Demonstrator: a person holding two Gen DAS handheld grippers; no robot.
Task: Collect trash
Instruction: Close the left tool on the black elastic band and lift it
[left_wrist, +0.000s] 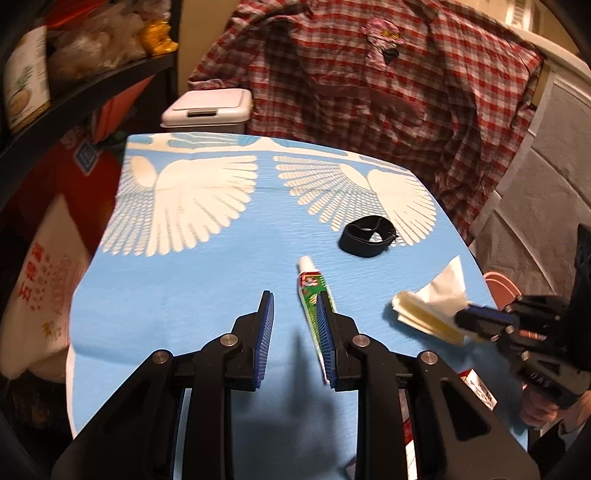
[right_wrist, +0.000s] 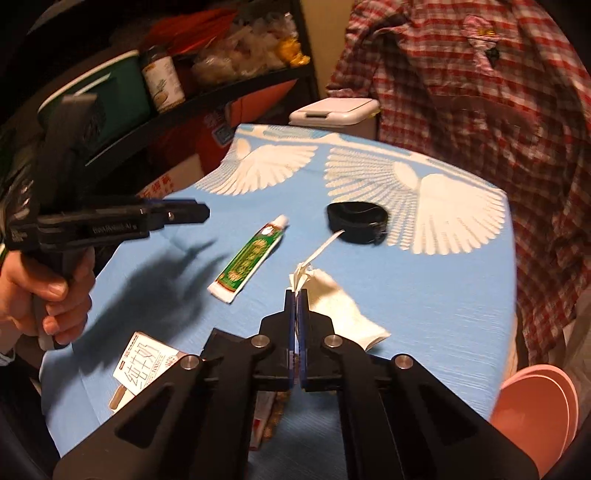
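A folded white tissue (right_wrist: 336, 314) lies on the blue tablecloth (right_wrist: 424, 295), and my right gripper (right_wrist: 295, 295) is shut on its near corner. From the left wrist view, that right gripper (left_wrist: 466, 320) pinches the tissue (left_wrist: 432, 302) at the table's right side. My left gripper (left_wrist: 295, 301) hovers over the cloth (left_wrist: 177, 295), its jaws apart with nothing between them. A green toothpaste tube (left_wrist: 310, 284) lies under its right finger. From the right wrist view, the left gripper (right_wrist: 207, 212) hangs above and left of the tube (right_wrist: 249, 260).
A black strap loop (right_wrist: 356, 221) lies past the tube. A milk carton (right_wrist: 146, 365) and a wrapper (right_wrist: 267, 417) sit at the near edge. A white lidded bin (left_wrist: 207, 107) stands behind the table beside a plaid shirt (left_wrist: 369, 92). Black shelves (left_wrist: 92, 81) are at left.
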